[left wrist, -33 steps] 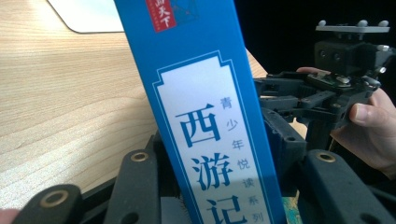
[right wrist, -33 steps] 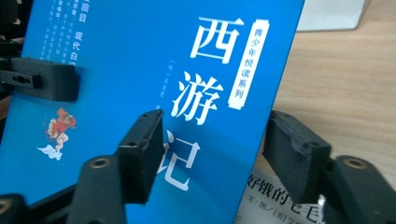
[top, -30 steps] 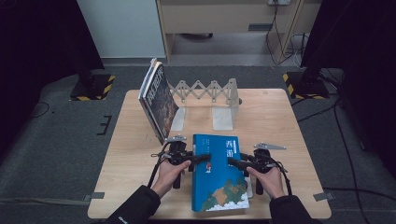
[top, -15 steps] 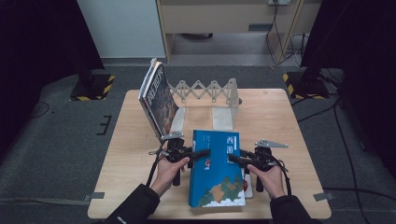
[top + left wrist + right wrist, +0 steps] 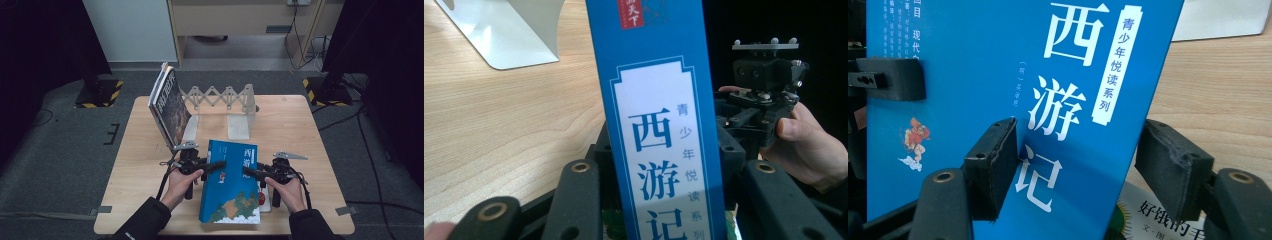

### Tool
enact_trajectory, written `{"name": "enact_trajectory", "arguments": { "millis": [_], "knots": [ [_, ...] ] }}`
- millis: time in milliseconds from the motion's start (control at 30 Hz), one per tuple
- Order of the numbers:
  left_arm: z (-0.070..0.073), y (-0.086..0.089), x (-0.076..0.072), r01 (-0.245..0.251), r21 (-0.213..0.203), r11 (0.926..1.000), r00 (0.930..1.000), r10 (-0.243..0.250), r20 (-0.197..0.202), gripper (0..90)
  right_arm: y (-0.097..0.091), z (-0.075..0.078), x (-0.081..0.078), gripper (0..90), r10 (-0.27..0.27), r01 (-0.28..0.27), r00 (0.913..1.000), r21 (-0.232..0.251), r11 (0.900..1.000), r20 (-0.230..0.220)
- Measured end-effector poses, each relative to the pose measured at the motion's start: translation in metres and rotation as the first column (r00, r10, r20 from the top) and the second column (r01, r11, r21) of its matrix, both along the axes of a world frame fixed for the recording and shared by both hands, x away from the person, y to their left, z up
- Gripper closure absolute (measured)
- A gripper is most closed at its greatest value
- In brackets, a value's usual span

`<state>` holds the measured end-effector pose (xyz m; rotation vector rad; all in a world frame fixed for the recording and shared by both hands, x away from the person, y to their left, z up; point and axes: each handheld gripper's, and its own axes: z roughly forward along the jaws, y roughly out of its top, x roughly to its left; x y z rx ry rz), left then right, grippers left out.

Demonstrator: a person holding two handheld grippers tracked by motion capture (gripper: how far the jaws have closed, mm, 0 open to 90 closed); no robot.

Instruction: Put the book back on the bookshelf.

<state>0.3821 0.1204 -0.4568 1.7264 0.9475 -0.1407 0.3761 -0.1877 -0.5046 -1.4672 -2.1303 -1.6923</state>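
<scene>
A blue book (image 5: 230, 185) with white Chinese characters is held between both grippers near the table's front edge. My left gripper (image 5: 222, 165) comes in from the left, its jaws closed over the spine (image 5: 664, 125), one on each cover. My right gripper (image 5: 246, 174) comes in from the right. The book's cover (image 5: 998, 75) runs slantwise between its pads (image 5: 993, 160), and both pads touch the book. Its jaws have just been opening a little with the book still between them. The left gripper view also has the right gripper (image 5: 769, 90) and its hand beyond the book.
A second book with a white cover (image 5: 261, 199) lies under the blue one's right side. At the back of the wooden table (image 5: 300, 130) stands an accordion book rack (image 5: 220, 95), with dark books (image 5: 170, 107) leaning at its left end and a white end plate (image 5: 239, 127).
The blue book has shifted slightly to the left between the grippers. Both hands have stayed about where they were.
</scene>
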Motion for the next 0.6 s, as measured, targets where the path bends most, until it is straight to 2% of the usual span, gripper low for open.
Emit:
{"name": "enact_trajectory", "arguments": {
  "millis": [167, 333, 367, 400, 467, 600],
  "knots": [
    [0.006, 0.000, 0.000, -0.005, -0.013, 0.9999, 0.9998, 0.005, 0.021, 59.4, -0.001, 0.007, 0.001, 36.4, 0.002, -0.001, 0.9999, -0.023, 0.9997, 0.014],
    [0.019, 0.000, 0.001, -0.020, -0.052, 0.9984, 0.9971, 0.023, 0.072, 60.5, 0.000, 0.018, 0.002, 39.3, -0.015, 0.016, 0.9965, -0.011, 0.9998, 0.082],
    [0.023, -0.001, 0.001, -0.020, -0.058, 0.9981, 0.9953, 0.025, 0.094, 60.7, -0.001, 0.023, 0.003, 39.9, -0.022, 0.023, 0.9943, -0.009, 0.9997, 0.105],
    [0.023, -0.001, 0.001, -0.020, -0.058, 0.9981, 0.9953, 0.025, 0.094, 60.7, -0.001, 0.023, 0.003, 39.9, -0.022, 0.023, 0.9943, -0.009, 0.9997, 0.105],
    [0.027, -0.003, 0.002, -0.021, -0.065, 0.9977, 0.9924, 0.028, 0.119, 60.7, -0.004, 0.029, 0.004, 43.7, -0.036, 0.038, 0.9886, -0.011, 0.9992, 0.146],
    [0.030, -0.005, 0.000, -0.005, -0.067, 0.9978, 0.9887, 0.015, 0.149, 60.3, -0.009, 0.034, 0.003, 46.5, -0.059, 0.056, 0.9821, 0.018, 0.9983, 0.179]
  ]
}}
